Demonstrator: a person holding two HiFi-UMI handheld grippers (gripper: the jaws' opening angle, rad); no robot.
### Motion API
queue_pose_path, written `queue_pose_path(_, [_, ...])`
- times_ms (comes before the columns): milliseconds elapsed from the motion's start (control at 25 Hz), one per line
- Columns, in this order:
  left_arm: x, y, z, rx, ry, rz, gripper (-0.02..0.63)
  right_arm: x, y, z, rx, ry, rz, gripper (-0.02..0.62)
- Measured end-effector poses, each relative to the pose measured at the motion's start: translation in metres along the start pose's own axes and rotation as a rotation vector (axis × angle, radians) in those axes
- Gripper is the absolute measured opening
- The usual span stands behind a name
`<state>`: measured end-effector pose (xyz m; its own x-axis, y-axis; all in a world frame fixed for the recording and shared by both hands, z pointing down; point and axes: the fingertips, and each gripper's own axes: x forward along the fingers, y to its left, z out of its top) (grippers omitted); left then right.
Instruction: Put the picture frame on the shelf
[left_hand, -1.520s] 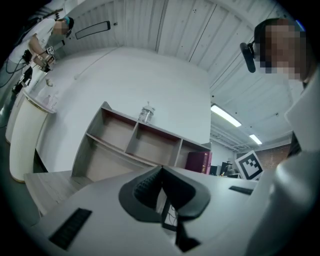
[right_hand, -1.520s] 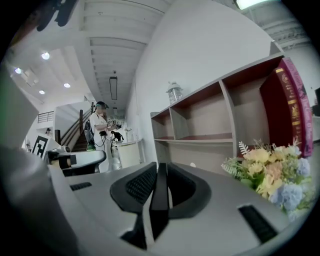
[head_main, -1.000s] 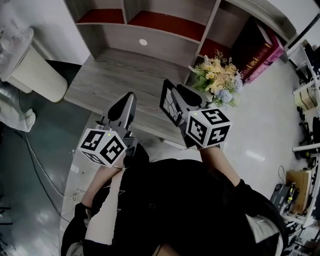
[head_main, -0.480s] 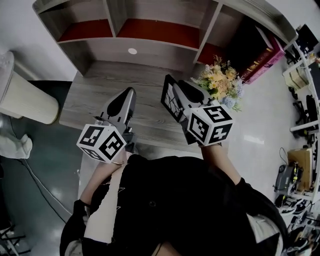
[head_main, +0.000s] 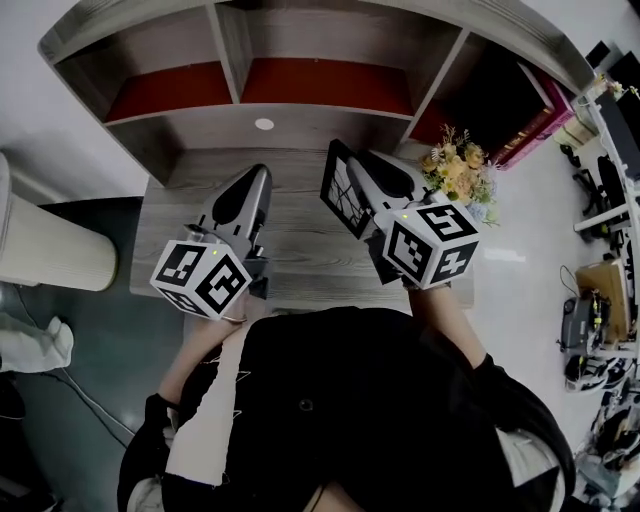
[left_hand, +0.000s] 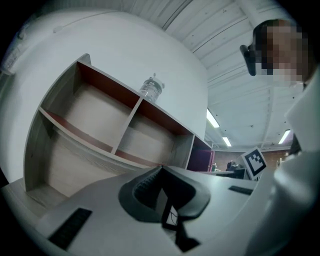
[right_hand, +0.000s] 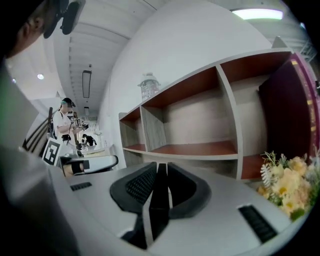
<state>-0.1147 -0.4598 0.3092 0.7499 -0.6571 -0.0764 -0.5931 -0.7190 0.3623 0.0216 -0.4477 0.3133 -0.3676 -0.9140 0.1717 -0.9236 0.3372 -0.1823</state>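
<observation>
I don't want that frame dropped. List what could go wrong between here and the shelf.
1. The right tool seems to pinch the picture frame by one edge only, so it may swing or slip out.
2. The flowers stand close beside that tool; a sideways move could knock them.
3. The frame could catch on a shelf divider going in.

The grey wooden shelf (head_main: 290, 120) has red-floored compartments. A flower bouquet (head_main: 460, 175) stands on its lower ledge, books (head_main: 540, 125) in the right compartment, a bottle (right_hand: 149, 86) on top.
</observation>
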Motion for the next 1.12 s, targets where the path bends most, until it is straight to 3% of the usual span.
queue_pose_path(200, [0.008, 0.021, 0.007, -0.006, 0.022, -0.07, 0.011, 0.009, 0.014, 0.042, -0.008, -0.092, -0.021, 0.074])
queue_pose_path(480, [0.008, 0.053, 0.02, -0.012, 0.025, -0.121, 0.011, 0.016, 0.043, 0.107, -0.111, -0.22, -0.063, 0.074])
queue_pose_path(800, [0.0, 0.078, 0.018, -0.049, 0.033, -0.134, 0.011, 0.031, 0.068, 0.153, -0.238, -0.264, -0.069, 0.072])
queue_pose_path(1120, [0.0, 0.091, 0.012, -0.091, 0.024, -0.109, 0.011, 0.062, 0.067, 0.164, -0.262, -0.265, -0.076, 0.074])
